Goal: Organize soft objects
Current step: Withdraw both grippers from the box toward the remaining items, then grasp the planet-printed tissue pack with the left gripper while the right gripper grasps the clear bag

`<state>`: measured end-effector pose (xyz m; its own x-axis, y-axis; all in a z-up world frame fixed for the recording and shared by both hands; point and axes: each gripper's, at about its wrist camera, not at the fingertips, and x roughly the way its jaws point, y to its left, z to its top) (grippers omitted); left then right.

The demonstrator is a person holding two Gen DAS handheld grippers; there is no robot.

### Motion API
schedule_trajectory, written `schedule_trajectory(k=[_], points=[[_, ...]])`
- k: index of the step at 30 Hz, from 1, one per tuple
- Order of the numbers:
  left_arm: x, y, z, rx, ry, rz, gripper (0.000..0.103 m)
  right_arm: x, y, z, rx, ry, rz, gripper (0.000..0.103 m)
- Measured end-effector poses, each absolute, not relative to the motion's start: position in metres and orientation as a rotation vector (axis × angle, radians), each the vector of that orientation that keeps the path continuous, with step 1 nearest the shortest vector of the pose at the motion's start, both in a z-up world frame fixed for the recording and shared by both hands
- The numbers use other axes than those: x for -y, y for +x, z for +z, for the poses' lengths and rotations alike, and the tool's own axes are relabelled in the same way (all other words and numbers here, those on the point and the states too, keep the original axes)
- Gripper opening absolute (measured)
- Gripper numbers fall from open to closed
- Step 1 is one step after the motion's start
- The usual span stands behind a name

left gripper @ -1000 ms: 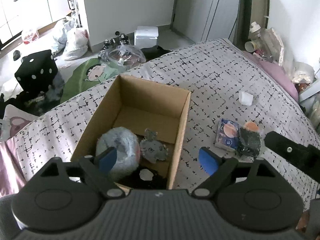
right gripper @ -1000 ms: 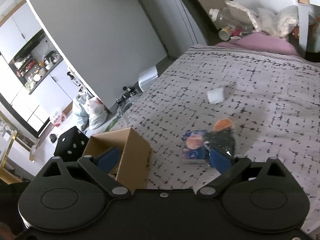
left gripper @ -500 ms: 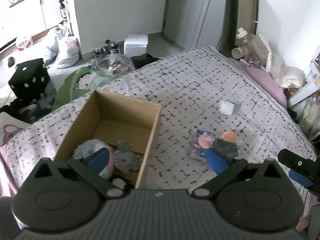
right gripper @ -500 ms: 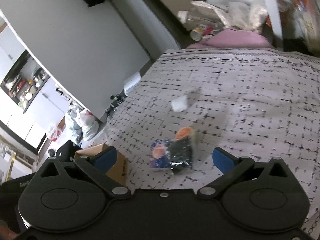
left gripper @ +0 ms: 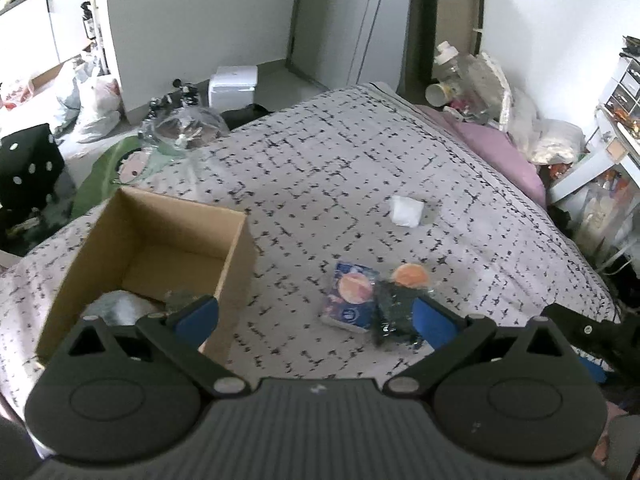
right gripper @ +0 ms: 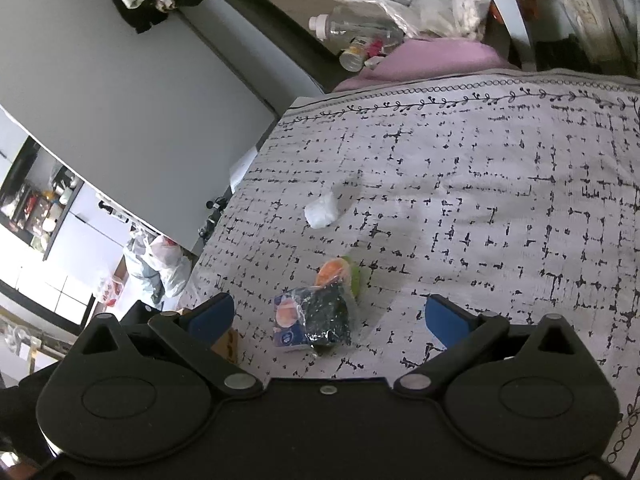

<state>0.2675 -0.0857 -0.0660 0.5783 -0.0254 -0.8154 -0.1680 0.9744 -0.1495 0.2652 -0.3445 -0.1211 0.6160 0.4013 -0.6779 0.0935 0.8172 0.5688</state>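
On the bed (left gripper: 320,168), spread with a grey cover printed in black dashes, a cardboard box (left gripper: 236,264) stands open near the left edge. A grey fluffy toy (left gripper: 120,306) already lies inside it. To the right of the box, well apart from it, a blue packet (left gripper: 350,300) and a dark crinkled packet (left gripper: 394,312) lie touching, with an orange round thing (left gripper: 412,275) at the dark packet's far end. A small white wad (left gripper: 406,210) lies farther up the bed, alone.

The left tongs (left gripper: 316,318) are spread wide with nothing between them; their jaws have just been opening. The right tongs (right gripper: 328,312) are likewise held wide apart and empty, with the packets framed between the pads but not touched.

Several slips could be expected from here. The two packets may be caught together, since they overlap, and one may be dropped on the way to the box. The glossy wrapper could slide out of the pads. As both tongs are aimed at the same cluster, a collision is possible. The soft bed may give under pressure, so cloth could be pinched along with a packet.

Much is obscured. The box's near wall and part of its contents are covered by the left tongs' body. The toy is blurred. What the orange thing is, and a green edge beside it in the right wrist view, cannot be made out.
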Motion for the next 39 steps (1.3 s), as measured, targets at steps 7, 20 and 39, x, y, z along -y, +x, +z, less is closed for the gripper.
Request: schedule_trajectory(k=[7,20,39], points=[[0.096,0.282,-0.078,-0.976,-0.24,0.06,0.102,0.348,0.277,-0.137,-0.947,0.662,0.162,0.103],[0.097,0.311,-0.114,-0.997,-0.303,0.025,0.101,0.331,0.3,-0.169,-1.008,0.722,0.177,0.101],[0.09,0.344,-0.178,-1.071,-0.385,0.058,0.039,0.304,0.334,-0.219,-1.135,0.763,0.186,0.068]])
